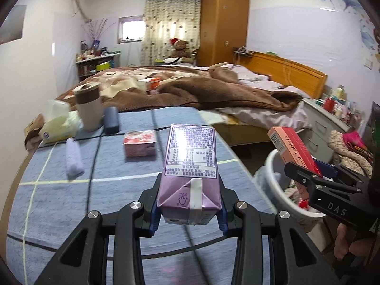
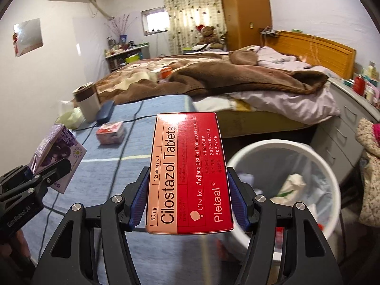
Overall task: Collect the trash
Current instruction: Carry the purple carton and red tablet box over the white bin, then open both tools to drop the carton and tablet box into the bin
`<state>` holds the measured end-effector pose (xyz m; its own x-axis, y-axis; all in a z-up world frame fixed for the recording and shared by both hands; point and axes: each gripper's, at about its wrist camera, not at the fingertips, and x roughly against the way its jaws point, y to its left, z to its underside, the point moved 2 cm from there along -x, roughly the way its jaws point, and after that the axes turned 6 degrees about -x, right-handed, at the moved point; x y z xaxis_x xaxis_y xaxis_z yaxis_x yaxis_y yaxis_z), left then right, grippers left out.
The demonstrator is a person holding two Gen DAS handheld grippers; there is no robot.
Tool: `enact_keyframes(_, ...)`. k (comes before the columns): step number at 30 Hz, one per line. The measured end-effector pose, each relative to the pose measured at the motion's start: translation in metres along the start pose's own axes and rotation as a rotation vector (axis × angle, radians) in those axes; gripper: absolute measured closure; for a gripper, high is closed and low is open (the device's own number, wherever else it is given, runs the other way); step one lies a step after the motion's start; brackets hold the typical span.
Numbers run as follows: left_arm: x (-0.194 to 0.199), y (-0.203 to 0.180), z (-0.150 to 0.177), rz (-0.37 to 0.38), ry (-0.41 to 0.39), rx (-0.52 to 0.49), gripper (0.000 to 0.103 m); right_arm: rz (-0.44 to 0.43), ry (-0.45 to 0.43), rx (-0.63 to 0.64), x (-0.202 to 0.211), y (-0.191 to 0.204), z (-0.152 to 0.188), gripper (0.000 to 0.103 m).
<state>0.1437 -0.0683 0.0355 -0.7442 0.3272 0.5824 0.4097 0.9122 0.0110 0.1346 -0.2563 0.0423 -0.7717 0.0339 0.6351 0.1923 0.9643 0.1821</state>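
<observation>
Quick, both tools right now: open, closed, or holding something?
Left tool: closed on the purple drink carton.
Right tool: closed on the red Cilostazol Tablets box, beside the white trash bin.

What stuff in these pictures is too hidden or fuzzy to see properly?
- Purple carton, left wrist view: small print too blurred to read.
- White bin, right wrist view: its near side hides behind the red tablet box and the right gripper.
- Small pink box on the blue cloth: motion blur hides its label.
- Bin contents: crumpled, unclear.
</observation>
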Motion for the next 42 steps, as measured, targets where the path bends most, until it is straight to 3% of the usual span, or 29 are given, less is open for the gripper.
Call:
enact_keyframes(22, -0.031, -0.133, -0.024, 0.231, 0.002, -0.156, 0.063, 0.162, -0.014, -0.143, 0.019, -0.102, -0.002, 0.04)
enact_keyframes(32, -0.06, -0.176, -0.016, 0.31, 0.078, -0.196, 0.063, 0.198, 0.055, -0.132, 0.005, -0.13, 0.0, 0.04)
enact_keyframes(42, -0.08, -0.196, -0.005, 0.325, 0.137, -0.206, 0.063, 0.201, 0.127, -0.107, -0.012, -0.143, 0.001, 0.04)
